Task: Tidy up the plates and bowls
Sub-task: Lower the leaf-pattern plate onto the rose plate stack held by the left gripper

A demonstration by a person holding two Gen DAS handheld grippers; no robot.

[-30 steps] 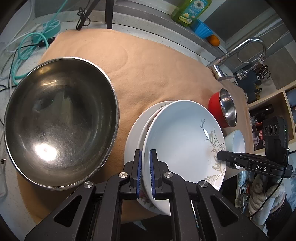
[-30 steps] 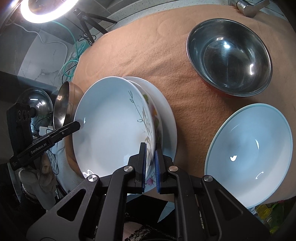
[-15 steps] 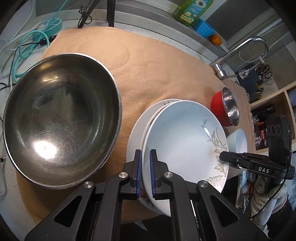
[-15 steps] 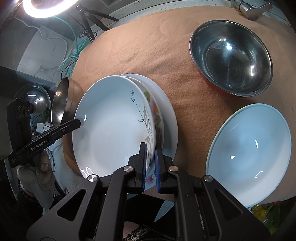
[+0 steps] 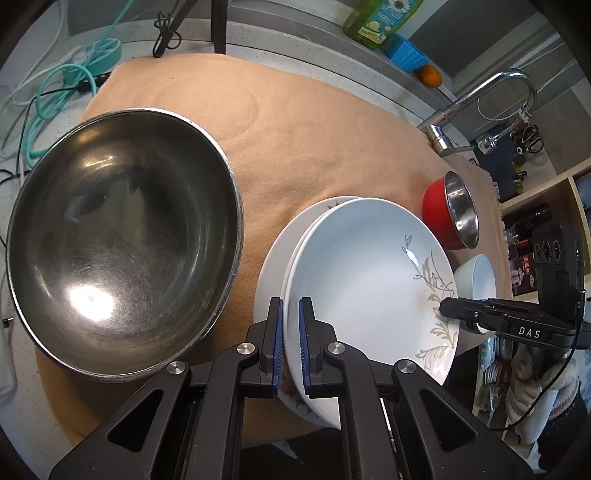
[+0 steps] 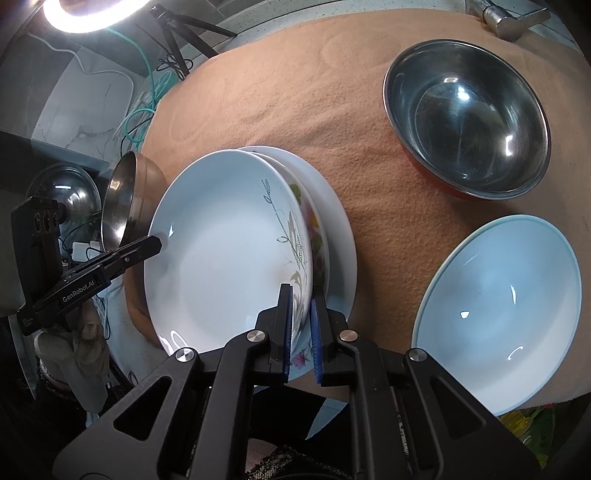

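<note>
Both grippers, left [image 5: 290, 345] and right [image 6: 301, 334], share one build: black angular plastic arms, silver round screws, blue ribbed pads [image 5: 277, 343]. White lettering marks their sides: "DAS", "GenRobot.AI".

Both views are fisheye, each mounted just behind its own fingers and tilted steeply down at the worktop from close range. The left wrist view looks across the top plate [image 5: 369, 280] from its left rim, toward the faucet [image 5: 484, 96] beyond the plate. The right wrist view looks from the plate's [image 6: 221, 251] opposite rim, toward a ring light [image 6: 92, 11]. Both views share this plate, and each sees the other device at the plate's far edge.
</note>
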